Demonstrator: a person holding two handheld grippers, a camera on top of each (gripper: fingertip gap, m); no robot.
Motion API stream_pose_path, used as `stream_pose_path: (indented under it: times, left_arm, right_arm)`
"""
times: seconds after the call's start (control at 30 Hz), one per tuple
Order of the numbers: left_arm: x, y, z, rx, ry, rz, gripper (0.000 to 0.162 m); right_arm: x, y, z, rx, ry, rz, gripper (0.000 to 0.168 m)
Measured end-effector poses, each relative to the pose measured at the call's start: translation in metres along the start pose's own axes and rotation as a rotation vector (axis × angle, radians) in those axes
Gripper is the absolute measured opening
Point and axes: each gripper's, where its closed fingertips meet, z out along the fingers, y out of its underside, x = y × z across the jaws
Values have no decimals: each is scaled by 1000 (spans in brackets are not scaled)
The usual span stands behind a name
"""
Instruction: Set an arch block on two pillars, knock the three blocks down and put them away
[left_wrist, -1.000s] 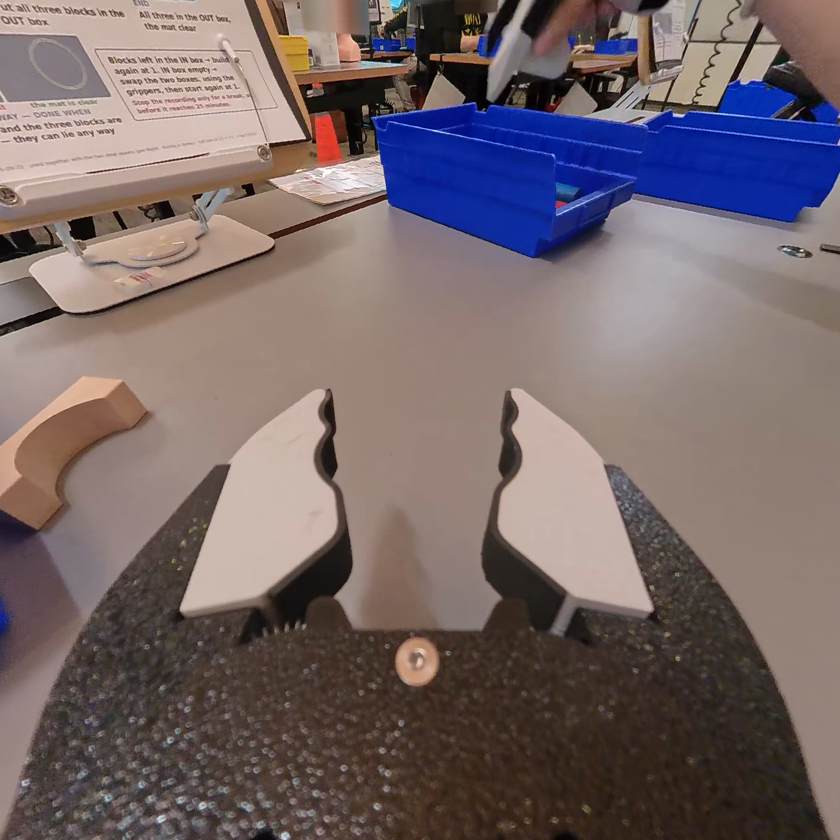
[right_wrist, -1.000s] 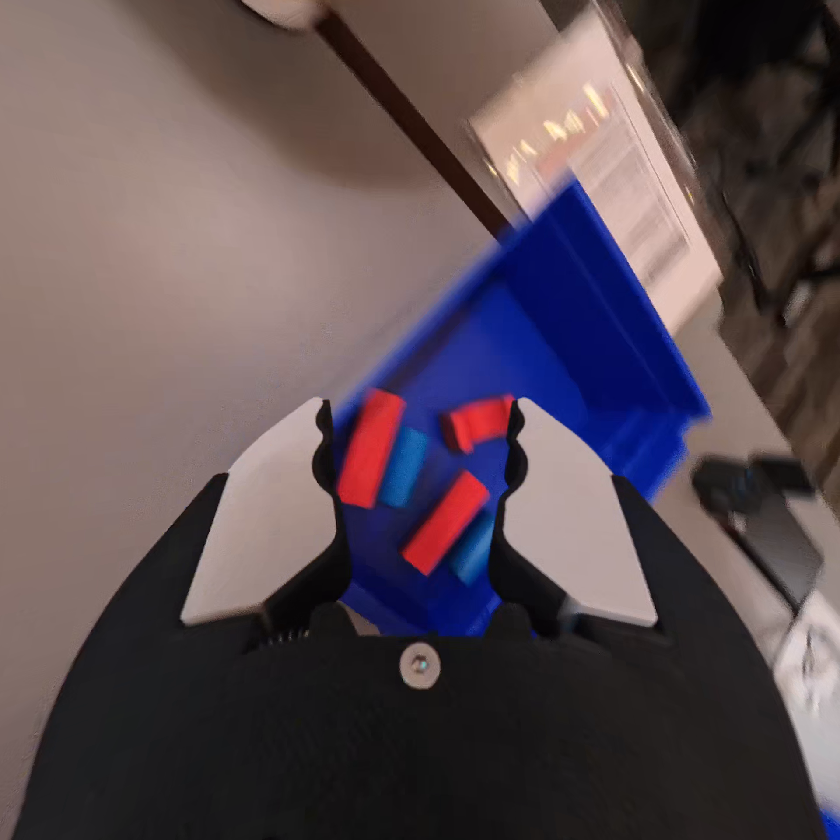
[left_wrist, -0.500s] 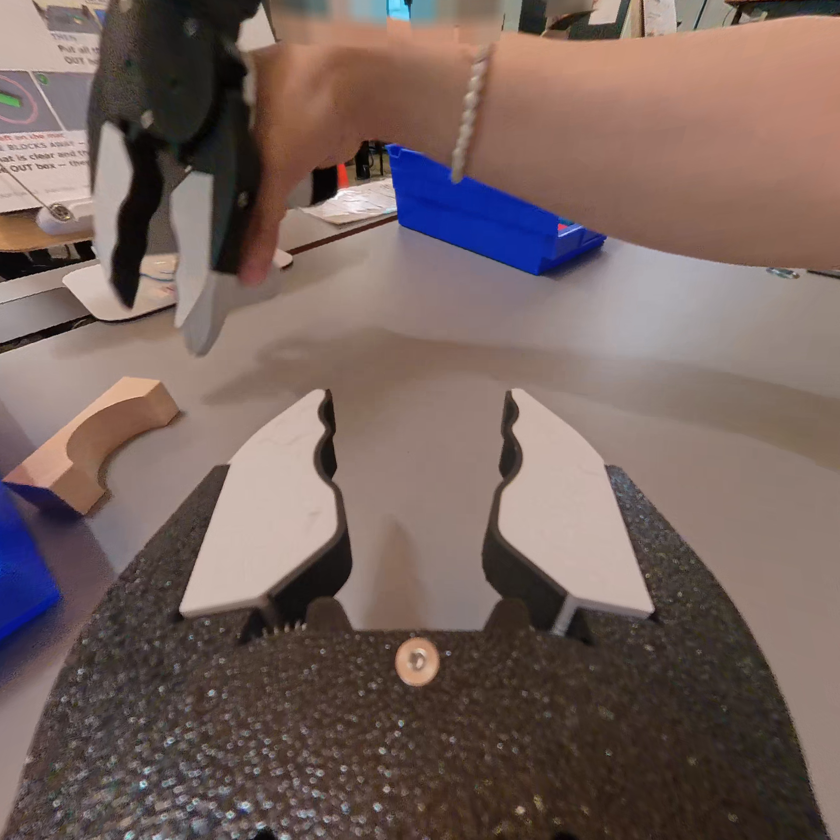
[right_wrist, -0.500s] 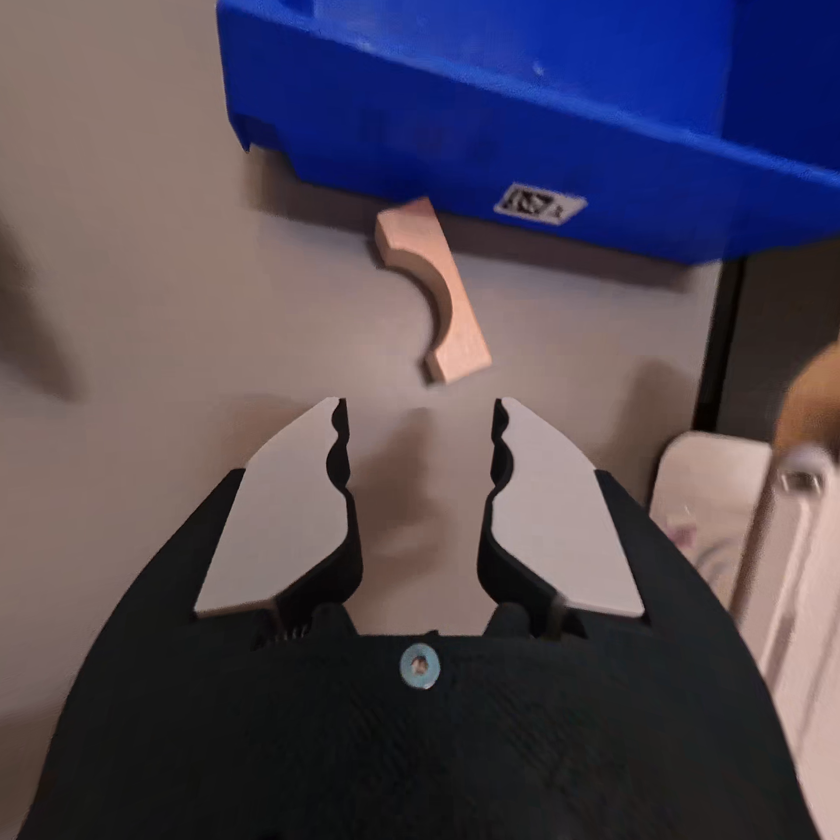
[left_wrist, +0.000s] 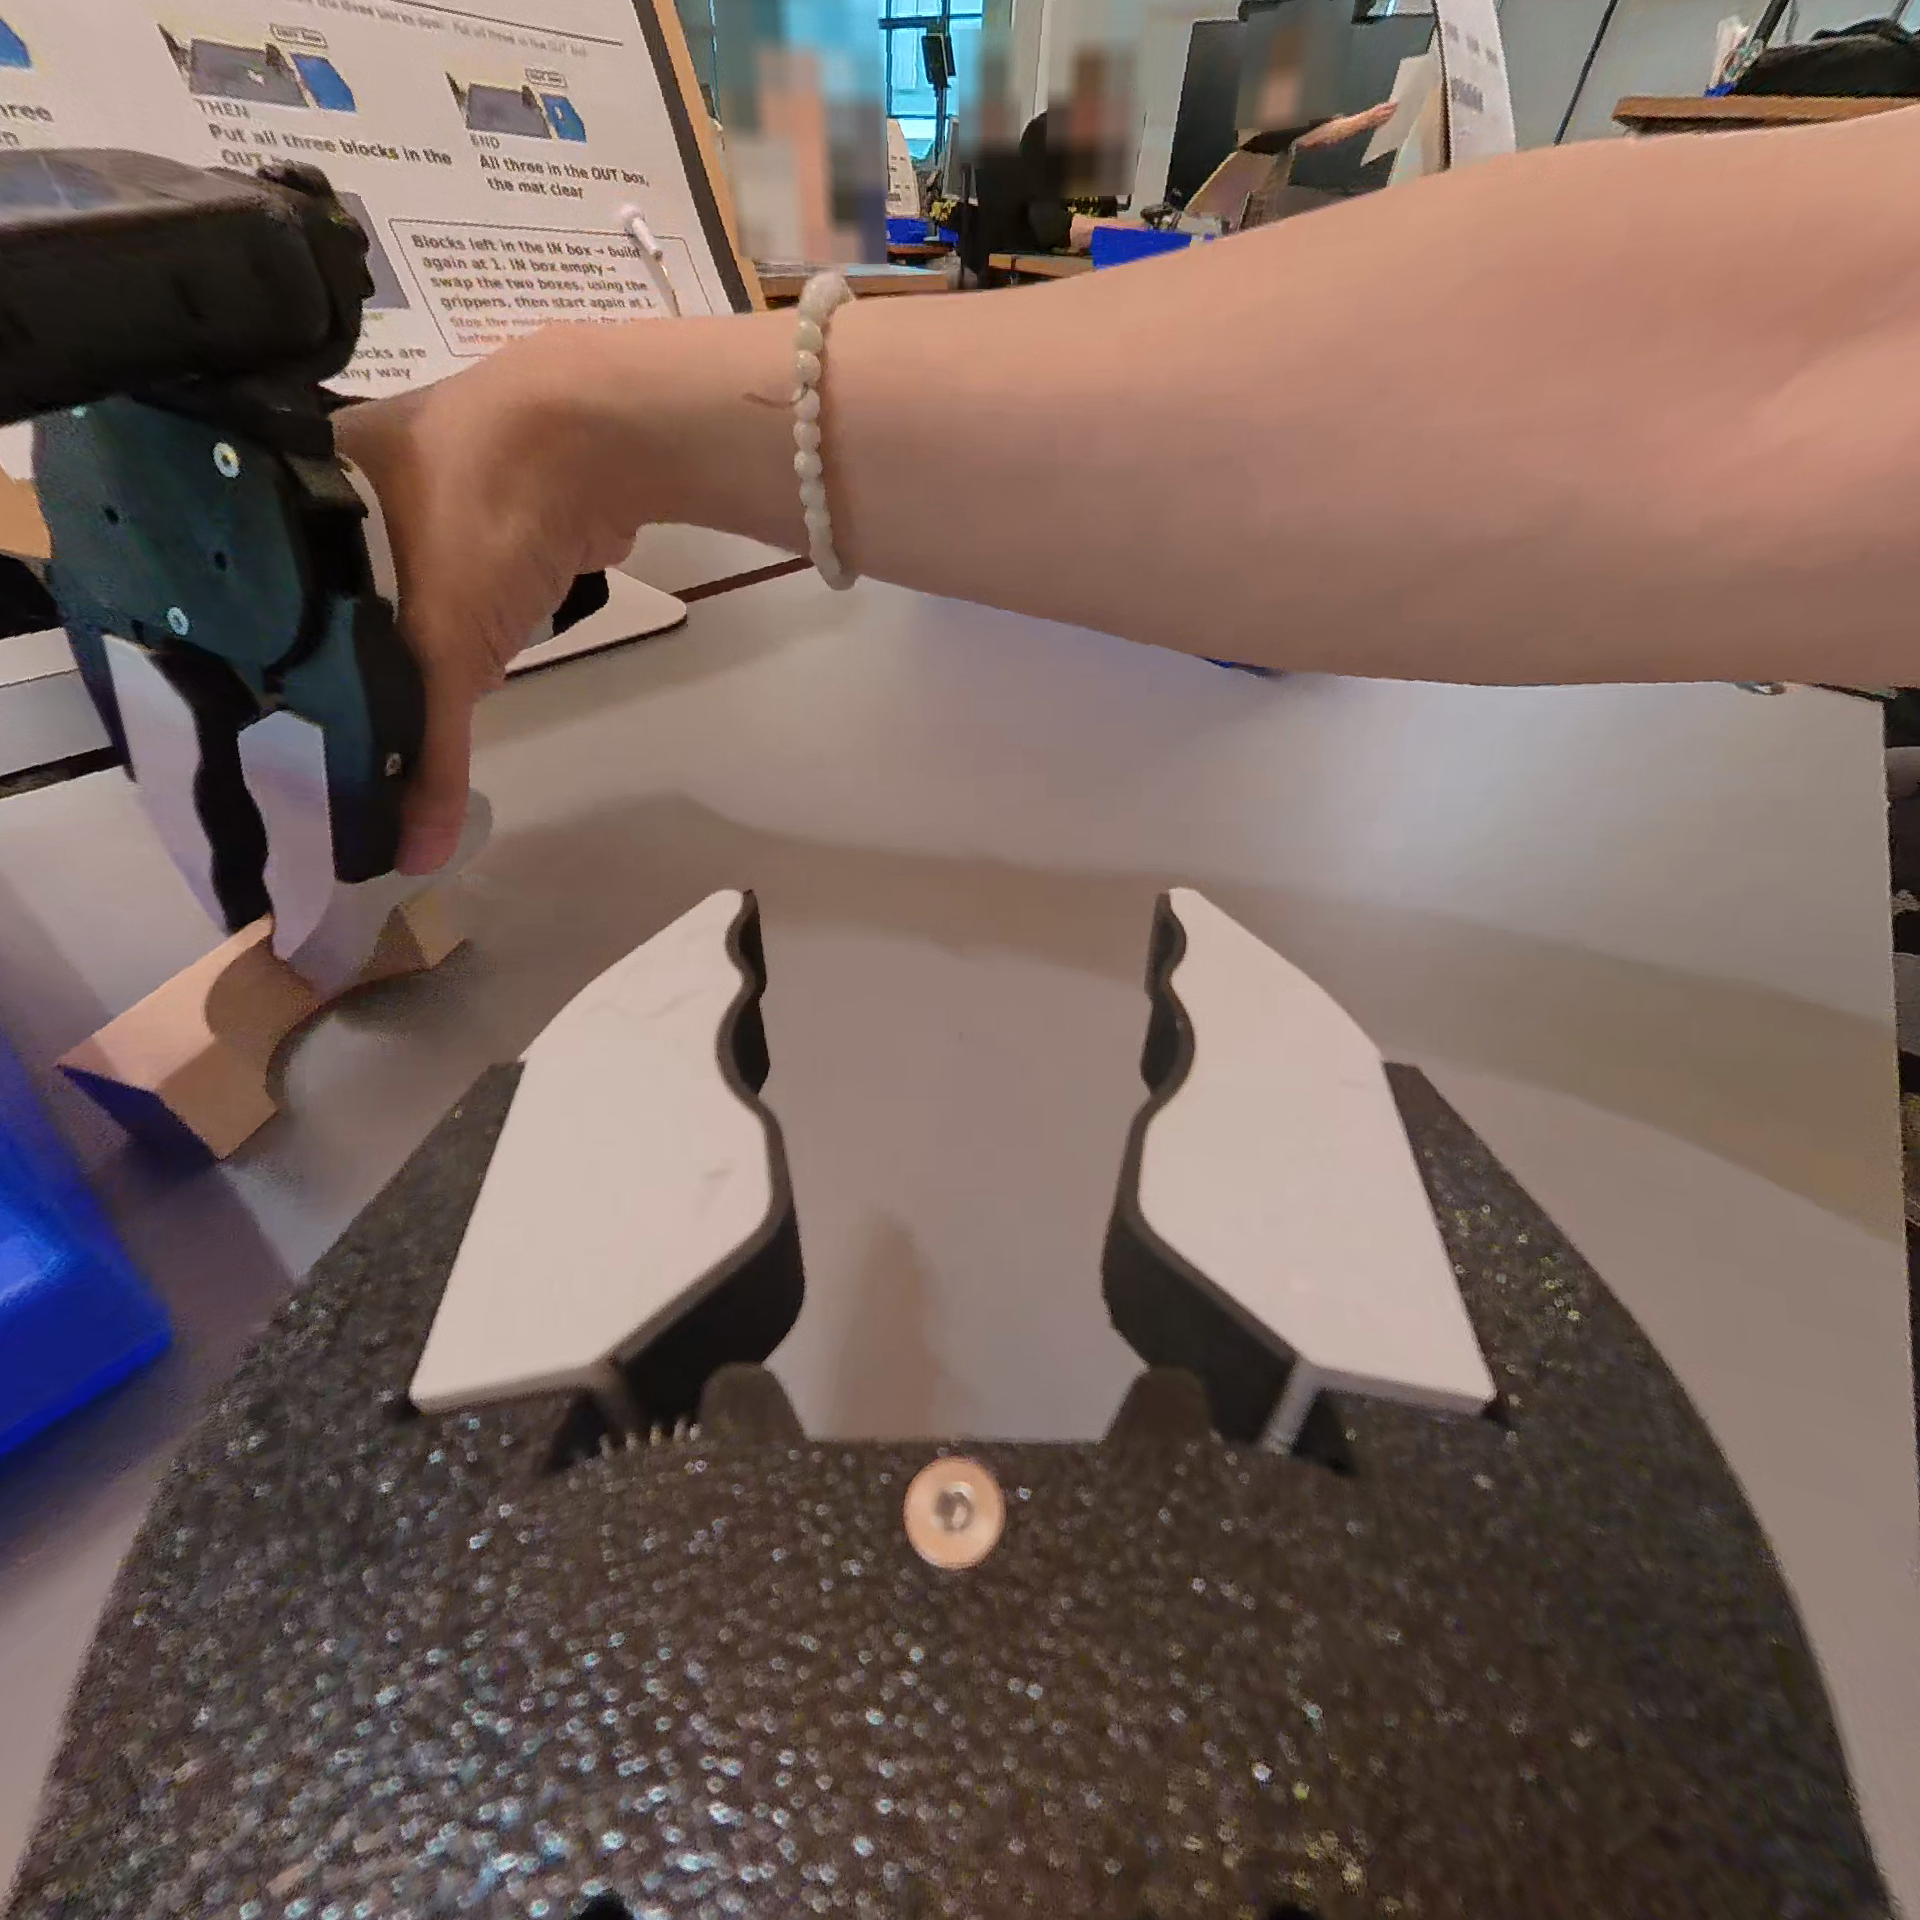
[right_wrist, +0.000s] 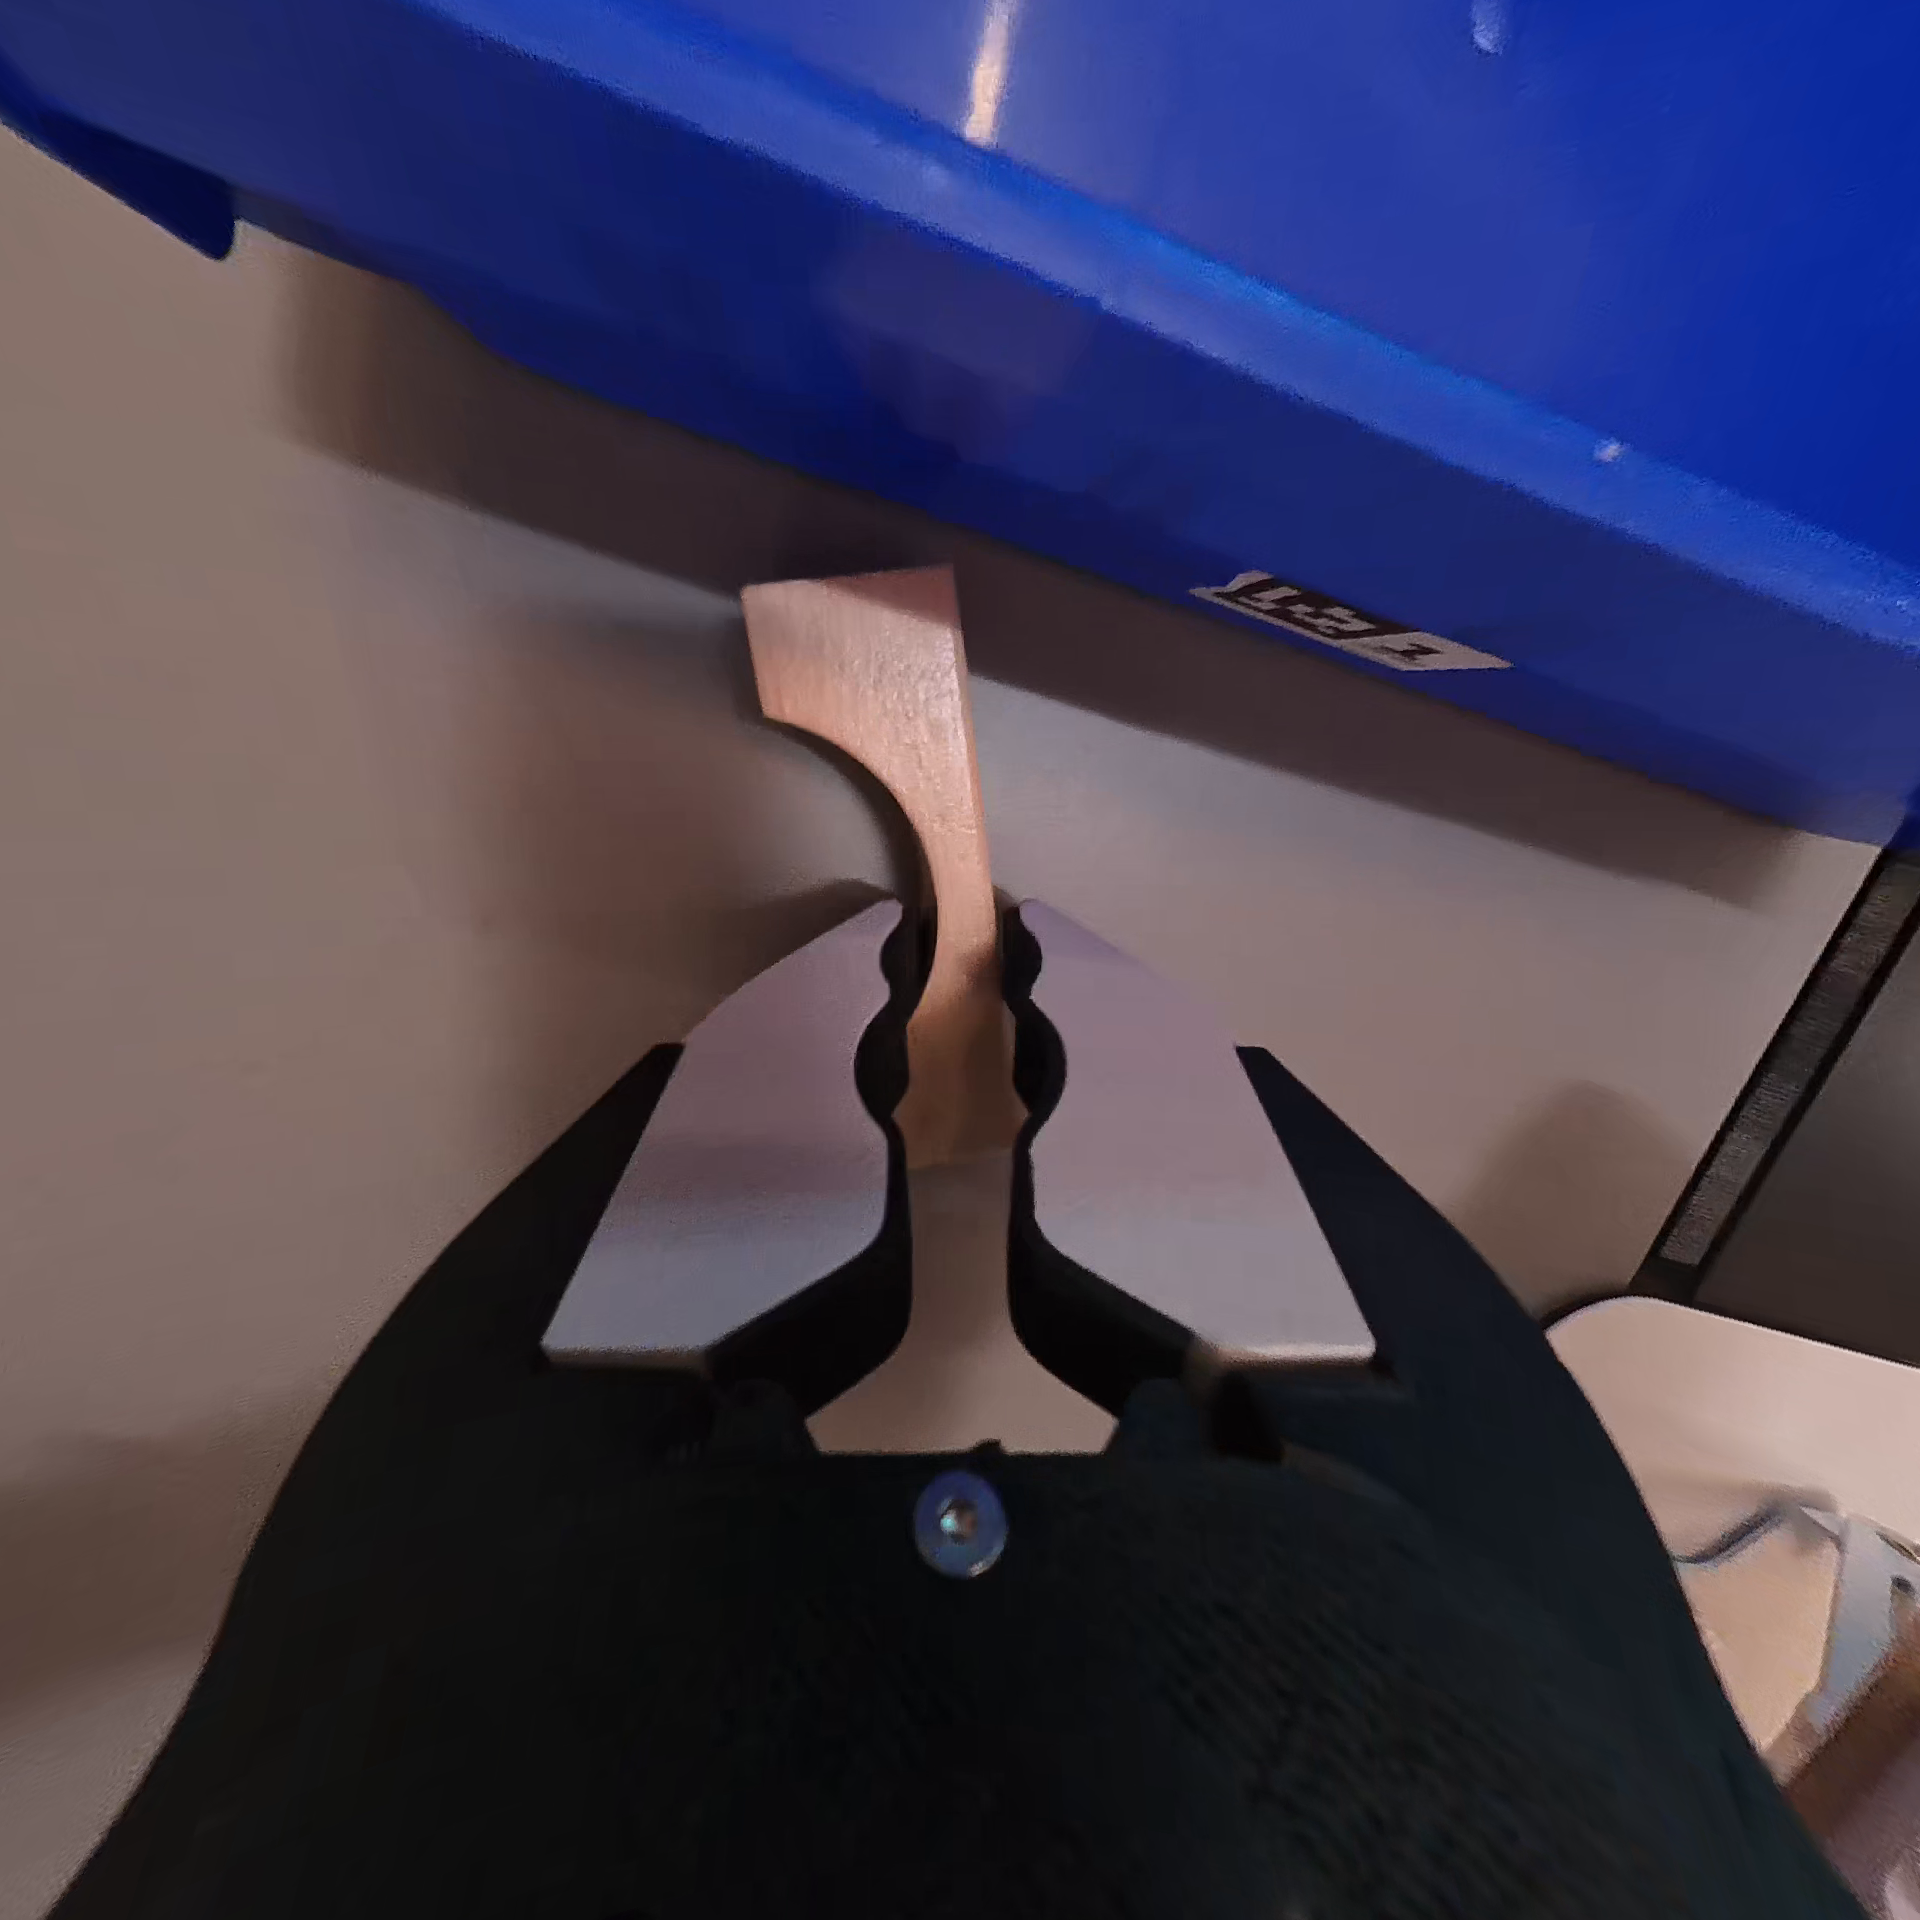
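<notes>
A light wooden arch block (right_wrist: 894, 717) lies on the grey table beside a blue bin (right_wrist: 1143, 270). My right gripper (right_wrist: 958, 925) is shut on the thin middle of the arch block, fingers pointing down at the table. In the left wrist view the same arch block (left_wrist: 197, 1029) lies at the left with the right gripper (left_wrist: 275, 914) on it, held by a hand (left_wrist: 499, 561). My left gripper (left_wrist: 956, 914) is open and empty, low over bare table, to the right of the block.
A forearm (left_wrist: 1299, 436) with a bead bracelet crosses the left wrist view. An instruction board (left_wrist: 416, 177) on a white stand (left_wrist: 613, 623) is behind. A blue bin corner (left_wrist: 52, 1299) sits at the left edge. The stand's base (right_wrist: 1714, 1455) shows at lower right.
My right gripper swung from over the far bin of red and blue blocks to the near left, came down on the arch block and closed on it. My left gripper stayed open.
</notes>
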Motion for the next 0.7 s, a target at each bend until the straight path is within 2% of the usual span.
stream_pose_path:
  times: [0.1,0.2,0.27,0.37,0.47,0.57,0.63,0.7]
  left_arm:
    - [1,0,1,5,4,-7,70]
    - [3,1,4,-2,11,-5,70]
    - [6,2,6,-6,18,-6,70]
    - [12,2,11,-9,33,-1,70]
    - [20,2,16,-19,50,12,70]
    - [30,3,23,-28,72,19,70]
    - [37,4,29,-38,87,23,69]
    - [45,5,35,-49,103,33,69]
  right_arm:
    - [-1,2,-2,-4,19,13,15]
    - [-6,19,-19,-57,41,50,14]
    - [-10,33,-45,-64,67,93,14]
    - [-15,70,-105,-70,138,174,14]
    - [-22,131,-179,-108,259,268,14]
    - [-42,211,-247,-152,364,425,14]
    - [-62,271,-282,-181,423,558,14]
    - [-85,327,-301,-175,463,703,14]
